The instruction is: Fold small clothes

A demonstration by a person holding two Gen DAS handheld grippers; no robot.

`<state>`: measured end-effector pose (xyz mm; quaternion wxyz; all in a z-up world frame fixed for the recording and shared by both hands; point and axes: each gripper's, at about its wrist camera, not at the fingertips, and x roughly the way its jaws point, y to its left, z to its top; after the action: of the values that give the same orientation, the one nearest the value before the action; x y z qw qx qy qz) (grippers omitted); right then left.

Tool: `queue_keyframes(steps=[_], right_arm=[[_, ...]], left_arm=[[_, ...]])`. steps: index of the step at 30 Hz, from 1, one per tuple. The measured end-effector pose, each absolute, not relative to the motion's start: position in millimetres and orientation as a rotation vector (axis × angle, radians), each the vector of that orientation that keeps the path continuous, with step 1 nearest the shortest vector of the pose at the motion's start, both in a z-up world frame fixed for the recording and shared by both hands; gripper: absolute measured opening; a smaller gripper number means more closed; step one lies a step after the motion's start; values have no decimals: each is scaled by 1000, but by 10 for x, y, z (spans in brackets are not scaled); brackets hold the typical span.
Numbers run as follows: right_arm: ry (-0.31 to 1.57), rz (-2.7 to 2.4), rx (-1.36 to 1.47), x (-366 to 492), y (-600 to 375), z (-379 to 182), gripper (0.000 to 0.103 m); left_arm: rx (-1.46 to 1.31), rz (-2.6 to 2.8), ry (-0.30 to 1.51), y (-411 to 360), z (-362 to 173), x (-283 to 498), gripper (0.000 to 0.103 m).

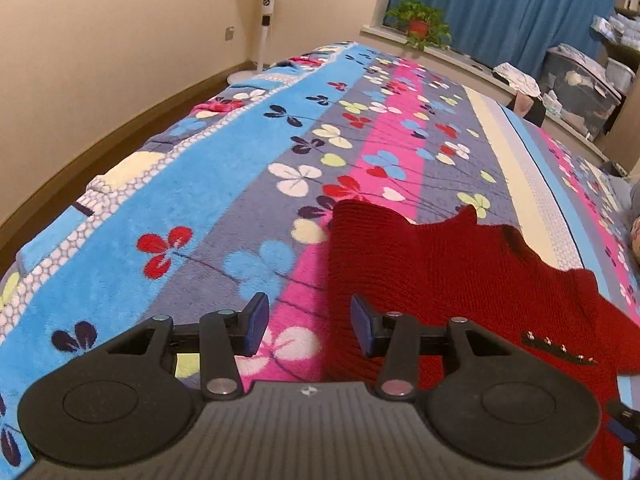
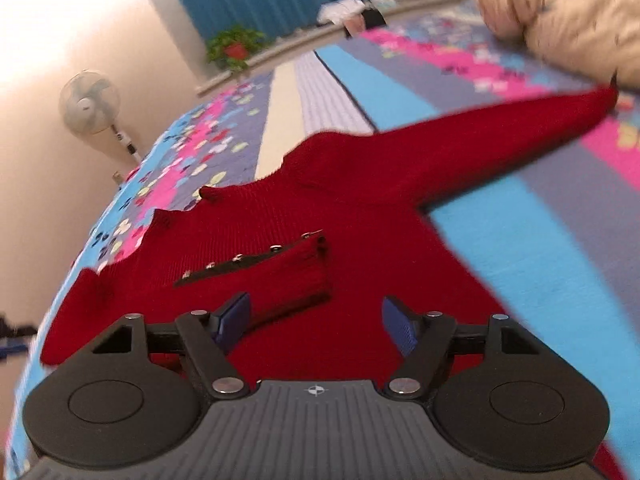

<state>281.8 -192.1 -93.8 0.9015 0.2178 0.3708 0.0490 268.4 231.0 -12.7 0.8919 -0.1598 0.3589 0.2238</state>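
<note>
A small dark red knitted sweater (image 2: 360, 216) lies flat on the flowered blanket (image 1: 200, 184). One sleeve (image 2: 500, 140) stretches out to the far right. The other sleeve, its cuff (image 2: 288, 276) edged with metal snaps, is folded across the body. My right gripper (image 2: 316, 324) is open and empty, just above the sweater near that cuff. In the left wrist view the sweater (image 1: 432, 280) lies at right. My left gripper (image 1: 310, 328) is open and empty over the sweater's left edge, one fingertip (image 1: 362, 320) above the knit.
The bed fills both views. A standing fan (image 1: 266, 12) is by the wall beyond it. A potted plant (image 1: 420, 24) sits on the sill before blue curtains. Storage boxes (image 1: 576, 84) stand at far right. A beige padded item (image 2: 560, 16) lies on the bed's far right.
</note>
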Motion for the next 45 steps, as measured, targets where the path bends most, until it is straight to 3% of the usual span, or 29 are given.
queue_keyframes(steps=[2,4,6,8,13,17,19,20,21,22,25,27,30,34,40,41,42,43,45], right_arm=[[810,58,457,3006,-1818,-1058,71],[799,-5,376,3114,-1683,-1097,55],[781,-40,217,3209,-1485,-1054,10],[721,-47,78,3293,-1338,-911,0],[422,-181,192,3368,-1706,-250,0],[607,-151,352,3467,-1994,-466,5],[712,-80,388,3384,-1947,-666,24],[745,-47,382,3319,-1880,-773,52],[760,-31,371,3271,-1803,-864,69],[774,-16,346,3235,-1709,-951,71],[781,-15,230,3214,-1478,-1112,67],[747,10,170,3190,-1360,-1098,22],[660,-2,158,3218,-1388,-915,1],[458,-127,192,3349,-1738,-444,1],[593,-236,180,3637,-2046,-619,4],[585,-264,163,3599,-2028,-634,14],[567,-265,171,3556,-2030,-656,31],[533,-237,195,3481,-2046,-681,38],[554,-127,235,3478,-2052,-824,41]], left_arm=[[-363,475,739,2352,-124,2661,50],[-399,491,738,2434,-133,2661,50],[-424,500,737,2511,-139,2672,50],[-434,508,738,2562,-146,2689,50],[-464,487,752,2588,-190,2741,50],[-457,464,773,2552,-234,2785,50],[-457,476,772,2549,-236,2780,50],[-456,478,771,2545,-236,2774,50],[-450,477,770,2533,-232,2769,50],[-434,473,768,2497,-225,2764,50],[-354,441,749,2314,-199,2732,50],[-286,398,709,2149,-157,2693,50],[-163,350,597,1913,-73,2546,50],[-66,330,515,1771,-71,2431,50],[-148,238,615,1782,-219,2673,50],[-158,224,642,1771,-269,2724,50],[-170,215,679,1758,-339,2791,50],[-179,212,718,1751,-426,2854,50],[-177,224,816,1744,-655,2976,50]])
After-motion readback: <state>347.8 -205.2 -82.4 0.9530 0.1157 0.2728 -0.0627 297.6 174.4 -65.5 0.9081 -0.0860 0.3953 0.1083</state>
